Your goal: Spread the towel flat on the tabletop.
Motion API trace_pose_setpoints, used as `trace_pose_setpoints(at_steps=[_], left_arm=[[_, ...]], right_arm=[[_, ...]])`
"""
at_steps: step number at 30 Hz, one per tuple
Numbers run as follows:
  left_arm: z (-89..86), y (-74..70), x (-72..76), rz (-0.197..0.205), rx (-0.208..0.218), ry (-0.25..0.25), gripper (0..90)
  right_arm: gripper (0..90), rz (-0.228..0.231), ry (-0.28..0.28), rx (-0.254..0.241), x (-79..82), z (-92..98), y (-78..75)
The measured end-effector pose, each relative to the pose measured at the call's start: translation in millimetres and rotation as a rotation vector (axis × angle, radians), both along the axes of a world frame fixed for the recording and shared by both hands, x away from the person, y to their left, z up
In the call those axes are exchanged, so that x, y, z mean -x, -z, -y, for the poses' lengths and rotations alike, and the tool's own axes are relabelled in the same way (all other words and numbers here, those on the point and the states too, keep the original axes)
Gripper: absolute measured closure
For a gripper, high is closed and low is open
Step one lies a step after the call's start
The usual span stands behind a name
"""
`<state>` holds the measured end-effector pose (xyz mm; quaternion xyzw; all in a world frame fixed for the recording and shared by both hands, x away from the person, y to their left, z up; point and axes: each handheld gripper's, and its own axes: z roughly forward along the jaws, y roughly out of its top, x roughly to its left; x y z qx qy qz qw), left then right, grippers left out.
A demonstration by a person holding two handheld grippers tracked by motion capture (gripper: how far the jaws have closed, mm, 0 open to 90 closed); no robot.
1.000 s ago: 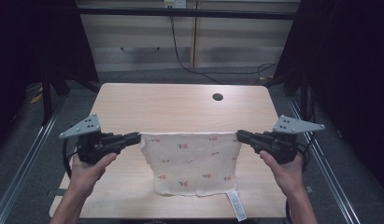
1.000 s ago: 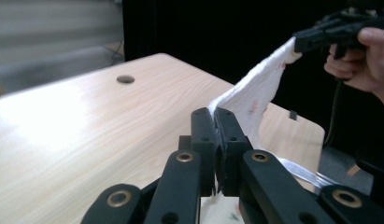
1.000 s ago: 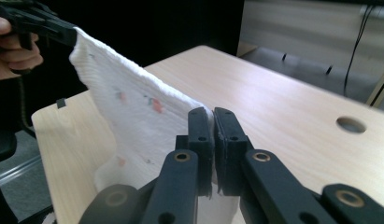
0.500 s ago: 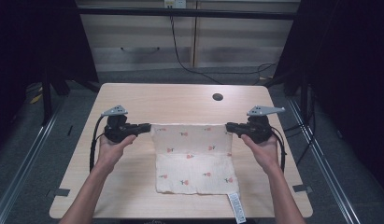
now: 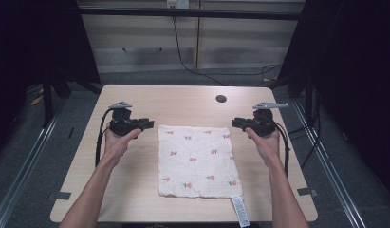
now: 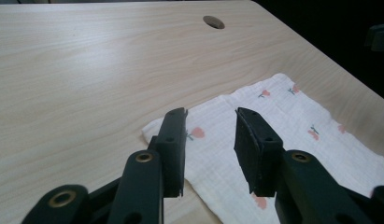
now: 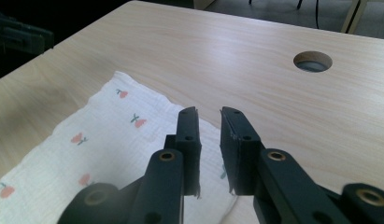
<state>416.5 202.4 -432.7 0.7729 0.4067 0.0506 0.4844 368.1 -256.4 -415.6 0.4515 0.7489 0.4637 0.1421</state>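
Pale wood worktop carries a white muslin cloth printed with small red flowers, lying flat near the middle and toward the person's edge, a label tag hanging off its near right corner.

At the left, the left hand-held gripper sits just beside the cloth's far left corner. Its jaws have just been opening; in the left gripper view they stand apart with a clear gap, the corner lying flat on the wood below them and nothing pinched. The forearm comes in low from the near edge, wrist level, the tool pointing inward across the worktop.

The cloth looks thin, soft and very light: it will drape and fold under its own weight, slide easily on the smooth wood, and is best pinched at a corner or along a hem.

At the right, the right hand-held gripper mirrors this at the far right corner, pointing inward. Its jaws have also just been opening, parted over the cloth's edge and holding nothing.
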Motion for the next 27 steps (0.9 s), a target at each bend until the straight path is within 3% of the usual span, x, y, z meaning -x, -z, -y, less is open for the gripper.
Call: trace_pose_setpoints(at_steps=[3,7,8,9,11,12,13,18,23,25,27], left_arm=[[-2.9,0.0,8.1,0.002,0.001,0.021,62.3],[-4.0,2.6,27.7,-0.001,0.016,0.073,61.5],[-4.0,2.6,27.7,-0.001,0.016,0.073,61.5],[-2.7,4.6,38.0,0.003,0.01,0.093,61.9],[-1.8,6.1,43.6,0.01,0.005,0.112,62.3],[0.3,9.0,54.9,0.009,-0.007,0.127,62.3],[0.3,9.0,54.9,0.009,-0.007,0.127,62.3],[8.1,17.3,85.9,0.01,-0.036,0.204,61.7],[15.2,32.1,108.3,-0.029,-0.064,0.261,61.8],[17.5,36.4,112.2,-0.04,-0.067,0.277,62.3],[26.1,47.9,123.8,-0.065,-0.102,0.32,62.9]], right_arm=[[72.1,0.001,-0.014,-0.001,5.3,-0.7,-3.8],[63.8,0.014,-0.057,0.035,23.8,-2.8,-13.1],[61.9,0.015,-0.064,0.041,28.2,-3.1,-13.3],[60.9,0.011,-0.073,0.043,32.4,-3.0,-12.8],[58.7,0.008,-0.082,0.051,41.9,-2.6,-9.3],[58.6,0.002,-0.087,0.051,46.5,-2.1,-6.4],[58.6,0.002,-0.087,0.051,46.5,-2.1,-6.4],[64.7,-0.026,-0.108,0.066,77.0,-0.2,14.8],[69.3,-0.042,-0.143,0.061,101.0,-3.0,26.4],[75.6,-0.052,-0.161,0.054,109.0,-5.3,31.2],[77.4,-0.07,-0.178,0.047,115.2,-9.2,38.6]])
